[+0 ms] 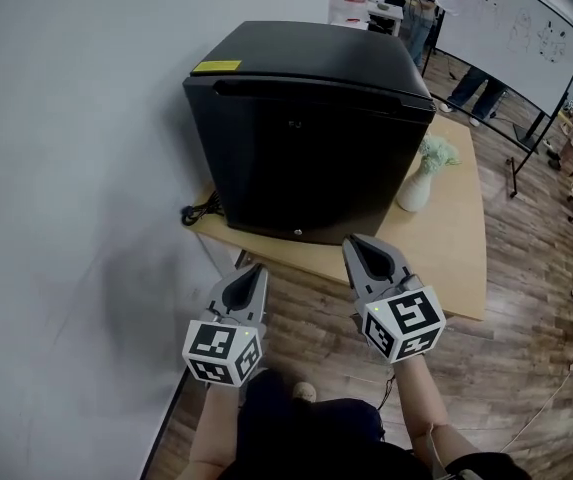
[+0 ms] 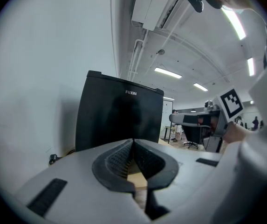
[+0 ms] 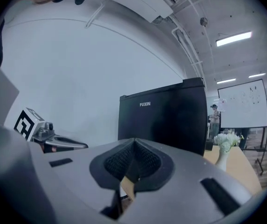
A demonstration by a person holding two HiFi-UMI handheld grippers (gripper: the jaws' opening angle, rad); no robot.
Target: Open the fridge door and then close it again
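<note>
Room, head view: a white wall (image 1: 66, 168) and wood floor (image 1: 526, 348) are seen, with a wooden table (image 1: 446, 258) set against the wall.
Fridge, head view: a black fridge (image 1: 306, 138) is stood on the table, its door shut flush; a white vase (image 1: 415, 188) is placed just beside it on the right.
Grippers, head view: the left gripper (image 1: 254, 273) and right gripper (image 1: 361, 248) are held side by side off the table's near edge, apart from the fridge.
Left gripper view: its jaws are seen pressed together with nothing between them; the fridge (image 2: 119, 120) is faced head-on.
Right gripper view: its jaws are likewise closed and empty; the fridge (image 3: 166, 120) and vase (image 3: 222, 153) are seen ahead.
Step in hand: the door is shut and untouched, so an approach before opening is judged likely, though a finished close cannot be ruled out.
Next move: a door edge or handle would have to be reached. No clear handle can be made out, and the hinge side cannot be told. One gripper's jaws would need to be parted or hooked behind the edge, with the vase kept clear of the swing.
</note>
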